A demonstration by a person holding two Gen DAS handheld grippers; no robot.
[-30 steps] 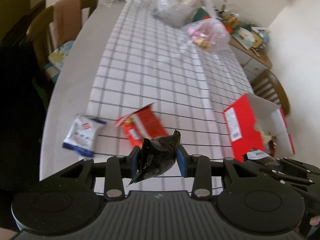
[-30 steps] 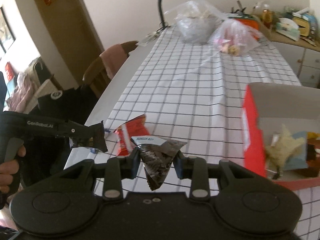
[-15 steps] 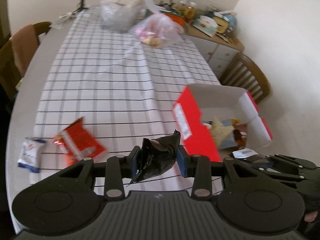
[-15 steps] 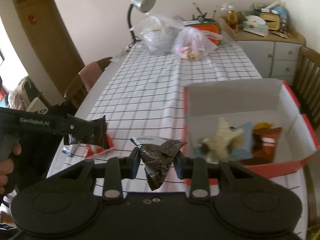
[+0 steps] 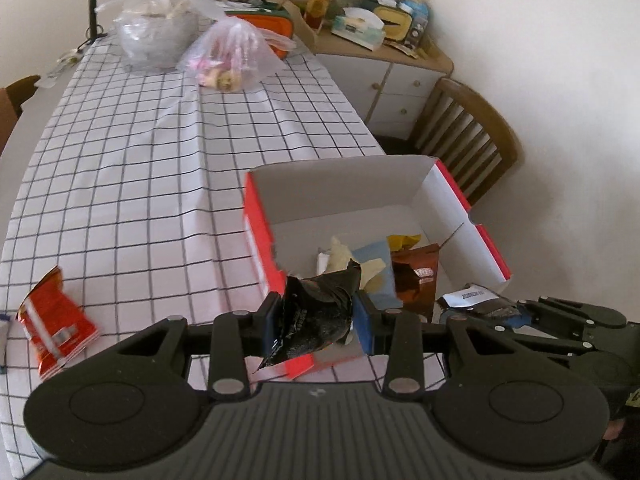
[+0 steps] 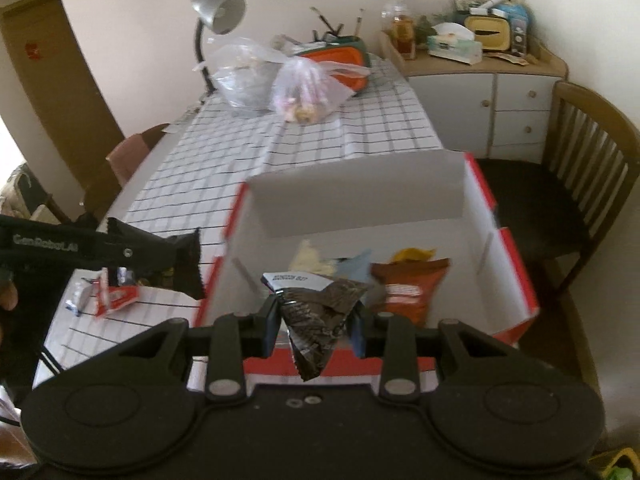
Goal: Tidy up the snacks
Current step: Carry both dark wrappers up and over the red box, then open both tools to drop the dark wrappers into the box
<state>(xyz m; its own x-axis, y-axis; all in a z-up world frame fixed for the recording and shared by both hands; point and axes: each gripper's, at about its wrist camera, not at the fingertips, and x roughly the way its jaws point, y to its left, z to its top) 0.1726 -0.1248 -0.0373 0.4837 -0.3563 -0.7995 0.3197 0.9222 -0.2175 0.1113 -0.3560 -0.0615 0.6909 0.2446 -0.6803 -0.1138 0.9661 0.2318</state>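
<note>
Jaws of both grippers pinch dark snack packets, angled down over the red box (image 6: 516,216).

We are in a home dining room: beyond the jaws stretches a long tabletop (image 5: 120,152) under a checked cloth, with wooden chairs (image 5: 472,136) beside it, a desk lamp (image 6: 216,12) at its far end, and a cluttered sideboard (image 6: 480,80) against the wall.

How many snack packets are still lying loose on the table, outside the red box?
2: a red packet near the table's edge, and a white-and-blue one just beyond it. Others may be hidden behind the grippers.
</note>
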